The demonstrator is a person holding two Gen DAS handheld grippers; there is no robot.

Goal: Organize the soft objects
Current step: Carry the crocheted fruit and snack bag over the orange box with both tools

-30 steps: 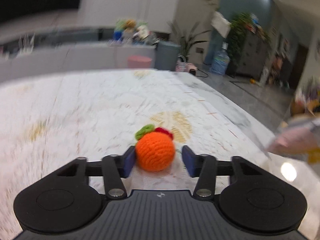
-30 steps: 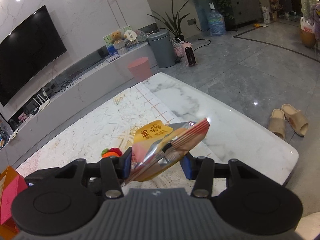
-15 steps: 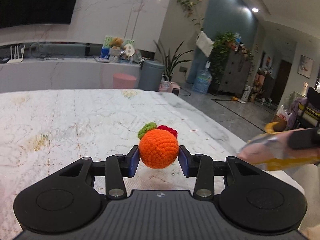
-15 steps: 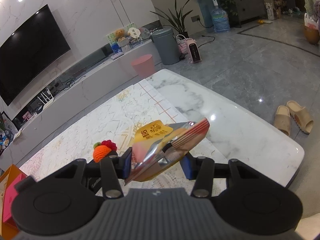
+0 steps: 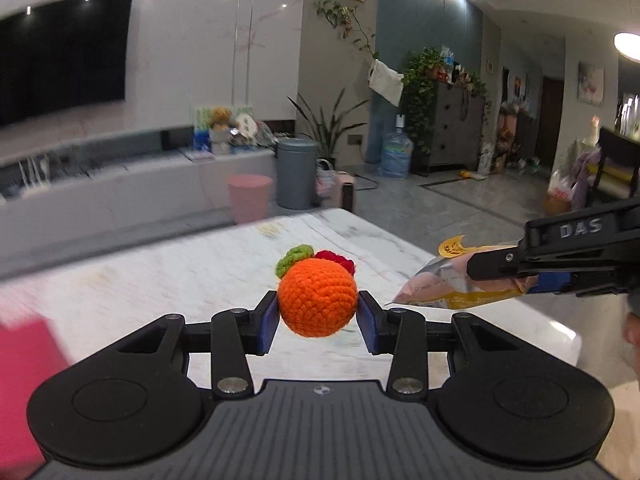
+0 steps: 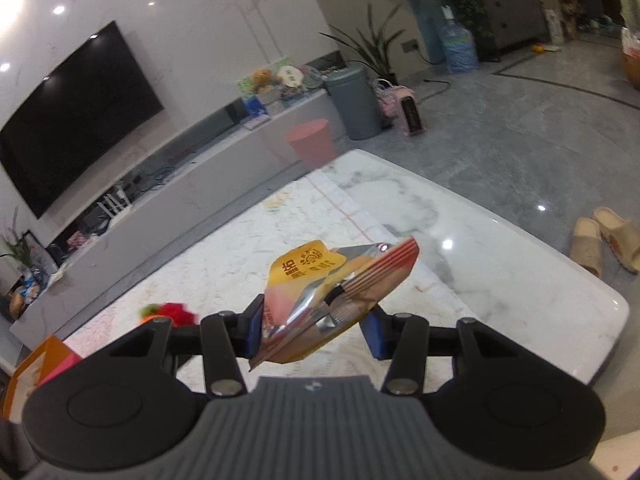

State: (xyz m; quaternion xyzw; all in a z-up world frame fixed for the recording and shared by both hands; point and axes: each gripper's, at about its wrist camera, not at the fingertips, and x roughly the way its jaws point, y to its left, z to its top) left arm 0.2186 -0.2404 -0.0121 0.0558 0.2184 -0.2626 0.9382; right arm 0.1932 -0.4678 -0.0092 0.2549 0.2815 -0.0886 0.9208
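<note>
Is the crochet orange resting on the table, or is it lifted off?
Apart. In the left wrist view the crochet orange sits clamped between the left gripper pads, with table surface visible beneath it.

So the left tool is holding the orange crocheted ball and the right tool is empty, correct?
Not quite. The left tool does hold the orange crocheted ball, but the right tool is not empty: the right wrist view shows it gripping a crinkled yellow and silver foil snack packet.
</note>
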